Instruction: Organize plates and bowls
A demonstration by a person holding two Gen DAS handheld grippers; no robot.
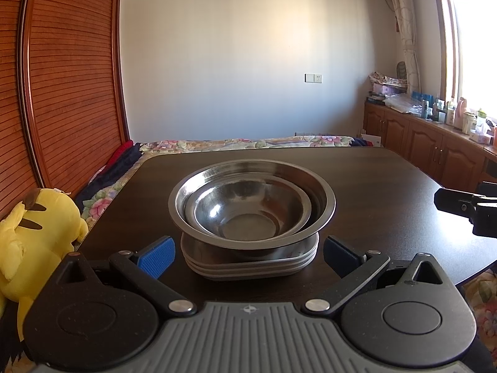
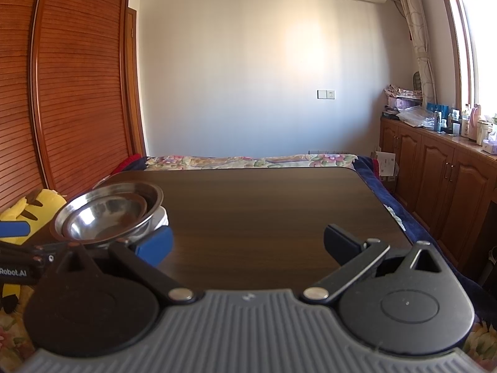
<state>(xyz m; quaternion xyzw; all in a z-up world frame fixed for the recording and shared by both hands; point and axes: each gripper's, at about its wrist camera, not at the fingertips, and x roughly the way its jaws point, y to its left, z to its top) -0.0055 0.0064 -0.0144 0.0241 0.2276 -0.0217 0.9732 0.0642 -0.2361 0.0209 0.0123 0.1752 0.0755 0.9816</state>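
Two shiny round steel bowls (image 1: 251,205) nesting atop stacked grey plates (image 1: 248,264), sitting on dark woodgrain counter (image 1: 372,180) ahead of left hand-held gripper (image 1: 248,253), fingers spreading wide; right hand-held gripper (image 2: 248,242) gaping too, empty.

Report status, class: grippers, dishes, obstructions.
Left hand-held gripper open, empty, facing the stack. Right hand-held gripper open, empty. Small steel bowl nested in large steel bowl atop stacked plates. Nothing in the way.

2 steel bowls (image 1: 248,208) nested at frame centre, on 3 stacked plates (image 1: 248,267) — 1 bench (image 1: 372,180) beneath; 1 yellow plush toy (image 1: 37,236) at lower left — 2 tongs (image 1: 248,256) in all.
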